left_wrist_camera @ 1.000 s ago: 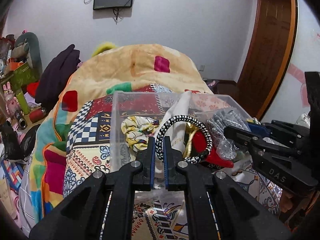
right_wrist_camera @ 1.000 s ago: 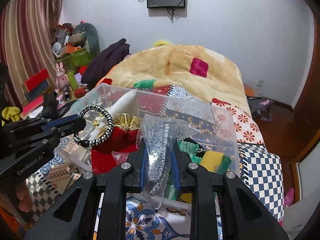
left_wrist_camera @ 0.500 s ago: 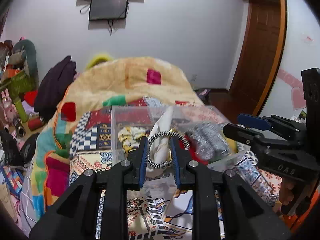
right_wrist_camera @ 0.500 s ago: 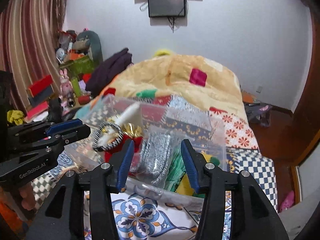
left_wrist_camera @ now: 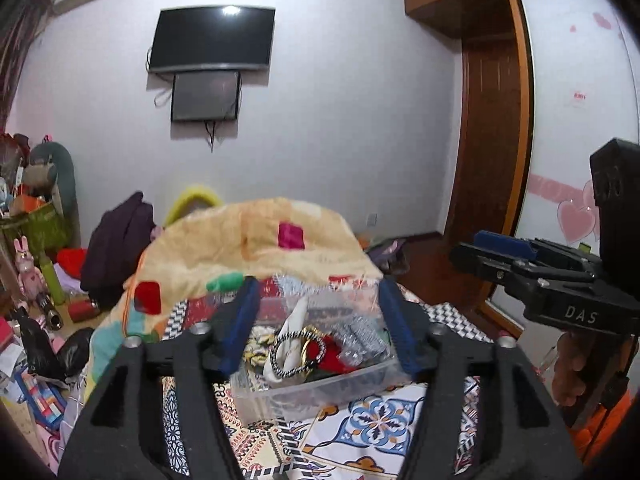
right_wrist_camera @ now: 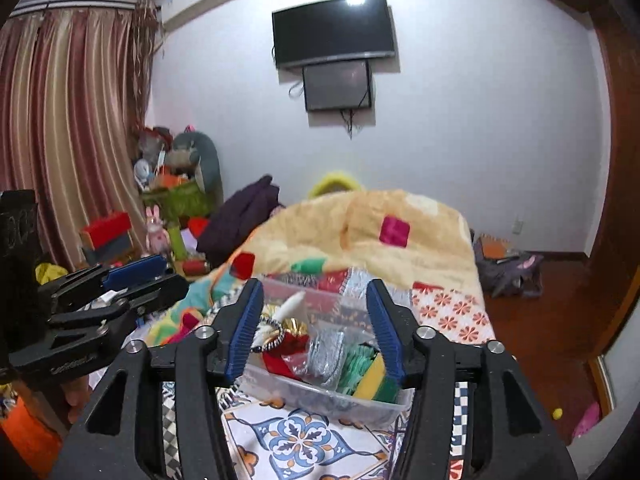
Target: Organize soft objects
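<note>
A clear plastic bin (left_wrist_camera: 320,392) (right_wrist_camera: 328,400) stands on the patterned bedspread. In it lie a black-and-white braided ring (left_wrist_camera: 294,354) (right_wrist_camera: 270,336), a red soft item (left_wrist_camera: 334,360), a silver scrubber in a plastic bag (left_wrist_camera: 362,340) (right_wrist_camera: 328,354) and green and yellow sponges (right_wrist_camera: 370,376). My left gripper (left_wrist_camera: 316,326) is open and empty, raised above and behind the bin. My right gripper (right_wrist_camera: 314,326) is open and empty too, also pulled back above the bin. Each gripper shows in the other's view.
A yellow blanket (left_wrist_camera: 260,236) is heaped on the bed behind the bin. Toys, boxes and clutter (right_wrist_camera: 168,208) fill the left side by the curtain. A TV (right_wrist_camera: 334,32) hangs on the far wall. A wooden door (left_wrist_camera: 492,144) is at right.
My left gripper let go of the braided ring and my right let go of the bagged scrubber; both now lie in the bin. Both grippers opened wide and drew up and back.
</note>
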`<control>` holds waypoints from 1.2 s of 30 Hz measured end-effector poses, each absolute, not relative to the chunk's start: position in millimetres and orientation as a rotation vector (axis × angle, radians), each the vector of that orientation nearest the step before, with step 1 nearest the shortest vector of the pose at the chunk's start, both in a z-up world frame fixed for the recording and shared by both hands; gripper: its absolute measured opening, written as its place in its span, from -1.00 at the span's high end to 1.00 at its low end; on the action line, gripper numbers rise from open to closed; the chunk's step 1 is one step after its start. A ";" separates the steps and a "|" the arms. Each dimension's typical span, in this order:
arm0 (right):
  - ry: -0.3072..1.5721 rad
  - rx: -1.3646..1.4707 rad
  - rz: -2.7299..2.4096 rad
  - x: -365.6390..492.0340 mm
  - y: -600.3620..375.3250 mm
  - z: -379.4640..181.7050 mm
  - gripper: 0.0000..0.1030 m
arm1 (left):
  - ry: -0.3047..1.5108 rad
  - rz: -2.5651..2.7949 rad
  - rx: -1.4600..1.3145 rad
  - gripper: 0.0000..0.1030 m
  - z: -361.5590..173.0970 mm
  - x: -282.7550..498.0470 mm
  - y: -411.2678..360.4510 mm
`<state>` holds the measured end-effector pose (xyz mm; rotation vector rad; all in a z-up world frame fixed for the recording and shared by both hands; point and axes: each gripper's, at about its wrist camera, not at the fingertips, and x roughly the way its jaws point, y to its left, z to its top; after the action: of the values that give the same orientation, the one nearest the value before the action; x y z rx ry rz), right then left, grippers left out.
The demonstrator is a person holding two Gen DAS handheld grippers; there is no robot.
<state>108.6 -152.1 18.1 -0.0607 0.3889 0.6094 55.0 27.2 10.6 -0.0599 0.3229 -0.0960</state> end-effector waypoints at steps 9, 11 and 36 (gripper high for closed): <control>0.323 -0.030 0.598 91.1 -162.8 26.5 -0.70 | 0.263 -0.065 -0.052 -0.79 22.2 35.4 20.8; 0.314 -0.028 0.598 86.5 -166.5 26.0 -0.76 | 0.258 -0.058 -0.052 -0.86 22.9 35.5 20.5; 0.287 -0.011 0.574 77.4 -177.4 25.2 -1.00 | 0.253 -0.051 -0.049 -0.97 21.7 29.9 21.4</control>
<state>77.4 -177.4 25.2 -0.0109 0.2870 0.5740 29.9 21.4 21.7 -0.0494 0.2531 -0.0513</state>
